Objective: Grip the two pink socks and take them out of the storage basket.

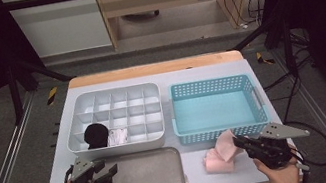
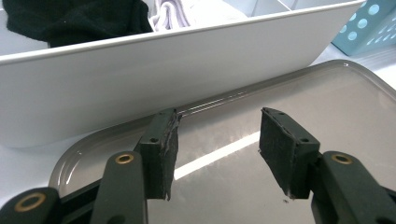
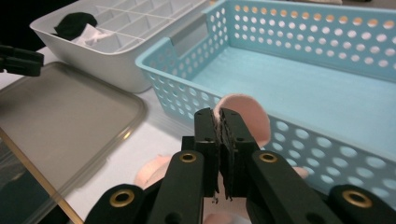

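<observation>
Two hand-held grippers are at work, one per side of the worktop. Going L to R: the left hand-held gripper hovers over the grey tray at about 7 o'clock on the worktop, jaws apart w/ nothing between them. At 10 o'clock sits the white divided box, w/ a black sock and a white sock in its near compartments. At 2 o'clock is the blue basket. At 5 o'clock the right hand-held gripper is clamped on a fold of the pink sock, which lies on the worktop just in front of the basket's near wall.

Step in hand, as I read it: lift the pink sock and move it toward the box. To do it well: keep the pinch firm, since the grip looks to be on a thin edge of fabric only; raise straight up so the hanging part clears the basket rim before swinging toward 10 o'clock; aim for a free compartment beside the white sock. Left side should keep out of the path or steady the box.

Views differ: the high view gives the layout and how much of the sock trails on the worktop. The right gripper view shows the pinch itself, pads shut tight w/ pink cloth poking above them. The left gripper view shows the wide gap between its pads and the box wall just beyond the tray rim.
</observation>
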The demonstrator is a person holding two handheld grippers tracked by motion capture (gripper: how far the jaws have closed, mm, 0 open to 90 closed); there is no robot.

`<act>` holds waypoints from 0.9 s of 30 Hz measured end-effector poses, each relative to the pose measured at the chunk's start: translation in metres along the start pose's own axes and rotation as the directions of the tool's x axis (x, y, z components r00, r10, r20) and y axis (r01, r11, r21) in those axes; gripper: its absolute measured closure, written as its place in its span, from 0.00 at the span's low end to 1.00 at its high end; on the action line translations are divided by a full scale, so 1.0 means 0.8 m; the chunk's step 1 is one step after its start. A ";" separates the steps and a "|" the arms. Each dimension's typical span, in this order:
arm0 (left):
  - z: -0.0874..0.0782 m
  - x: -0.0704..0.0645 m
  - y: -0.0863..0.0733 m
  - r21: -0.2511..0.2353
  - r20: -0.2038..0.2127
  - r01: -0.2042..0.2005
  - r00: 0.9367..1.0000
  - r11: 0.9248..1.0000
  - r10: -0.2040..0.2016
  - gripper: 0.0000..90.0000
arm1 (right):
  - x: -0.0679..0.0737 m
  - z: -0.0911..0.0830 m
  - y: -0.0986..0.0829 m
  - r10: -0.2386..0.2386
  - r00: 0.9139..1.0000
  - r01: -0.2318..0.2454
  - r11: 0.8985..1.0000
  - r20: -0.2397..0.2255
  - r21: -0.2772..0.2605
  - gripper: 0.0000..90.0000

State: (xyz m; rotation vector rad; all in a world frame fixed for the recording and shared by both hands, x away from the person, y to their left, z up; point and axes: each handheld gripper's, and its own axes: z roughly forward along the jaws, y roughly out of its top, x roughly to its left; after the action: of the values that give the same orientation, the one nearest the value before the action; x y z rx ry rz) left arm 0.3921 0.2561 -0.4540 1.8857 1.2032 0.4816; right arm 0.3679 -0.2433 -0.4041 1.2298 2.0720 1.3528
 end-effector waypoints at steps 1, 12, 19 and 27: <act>0.001 0.000 0.000 -0.001 0.000 0.001 1.000 1.000 -0.001 0.51 | -0.002 -0.002 -0.001 0.004 1.000 -0.004 1.000 0.009 0.005 0.96; 0.003 -0.002 -0.001 0.006 0.000 -0.003 1.000 1.000 0.003 0.51 | -0.027 -0.015 -0.011 0.035 0.995 -0.041 0.997 0.093 0.062 0.96; 0.002 -0.002 0.000 0.002 0.001 -0.001 1.000 1.000 0.001 0.51 | -0.043 0.015 -0.031 0.041 0.987 -0.068 0.983 0.157 0.168 0.96; 0.003 -0.003 0.000 0.009 0.004 -0.004 1.000 1.000 0.004 0.51 | -0.050 0.031 -0.043 0.018 0.970 -0.068 0.977 0.241 0.202 0.88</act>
State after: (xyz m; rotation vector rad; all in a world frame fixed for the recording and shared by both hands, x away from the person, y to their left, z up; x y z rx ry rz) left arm 0.3926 0.2532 -0.4553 1.8960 1.2010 0.4749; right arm 0.3911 -0.2684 -0.4516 1.4538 2.0643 0.9663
